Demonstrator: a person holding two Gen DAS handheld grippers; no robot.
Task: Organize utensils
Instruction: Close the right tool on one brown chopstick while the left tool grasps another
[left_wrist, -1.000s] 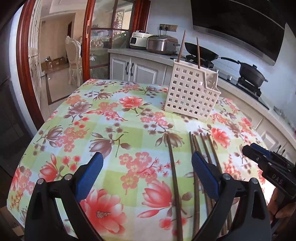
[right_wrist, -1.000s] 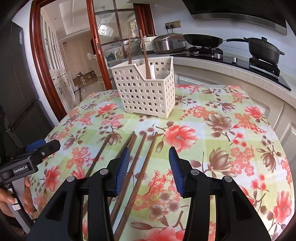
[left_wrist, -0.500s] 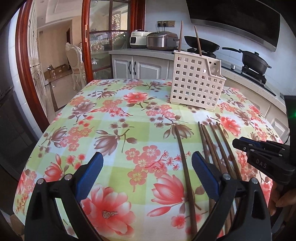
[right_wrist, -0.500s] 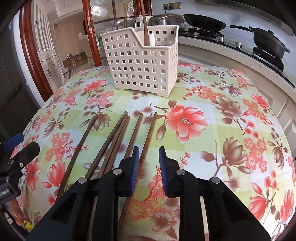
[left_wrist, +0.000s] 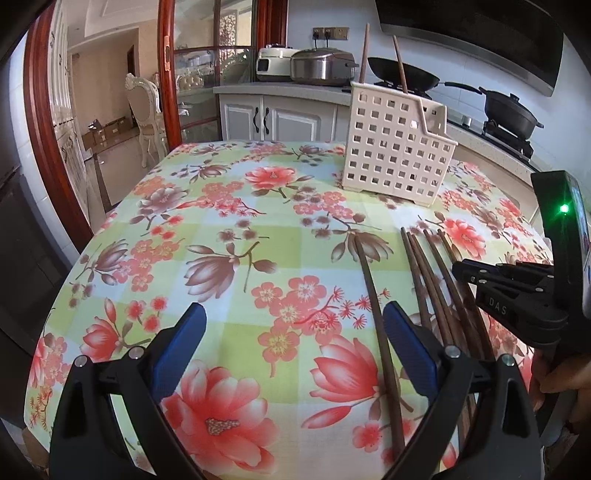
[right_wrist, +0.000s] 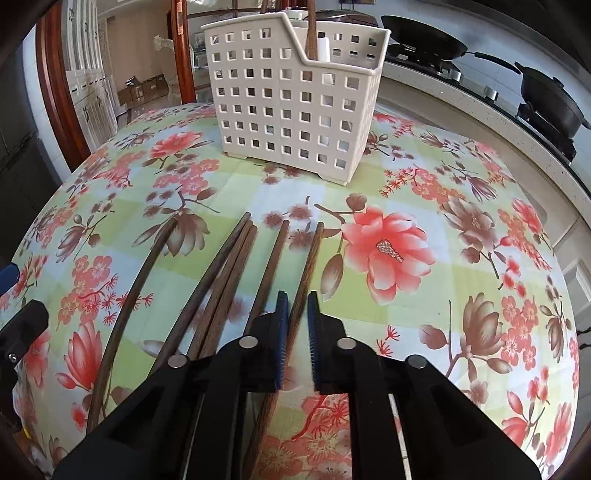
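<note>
Several dark wooden chopsticks (right_wrist: 207, 295) lie side by side on the flowered tablecloth (right_wrist: 443, 295). My right gripper (right_wrist: 296, 306) is low over them, its jaws closing, and the blue pads pinch the rightmost chopstick (right_wrist: 314, 251), which still lies on the cloth. The left wrist view shows that gripper (left_wrist: 461, 267) from the side, over the bundle (left_wrist: 432, 273). My left gripper (left_wrist: 293, 317) stands open above the cloth, holding nothing; a lone chopstick (left_wrist: 369, 288) runs just inside its right finger. The white perforated basket (right_wrist: 288, 110) stands upright behind, with two chopsticks (left_wrist: 364, 51) in it.
A kitchen counter (left_wrist: 295, 90) with two cookers (left_wrist: 321, 68), a wok (left_wrist: 402, 75) and a black pot (left_wrist: 509, 112) runs behind the table. A red wooden door frame (left_wrist: 40, 147) is on the left. A person's hand (left_wrist: 557, 376) holds the right gripper.
My right gripper moved forward and down onto the chopsticks, and its jaws closed from wide apart onto the rightmost one. The left gripper hardly moved and stayed open.
</note>
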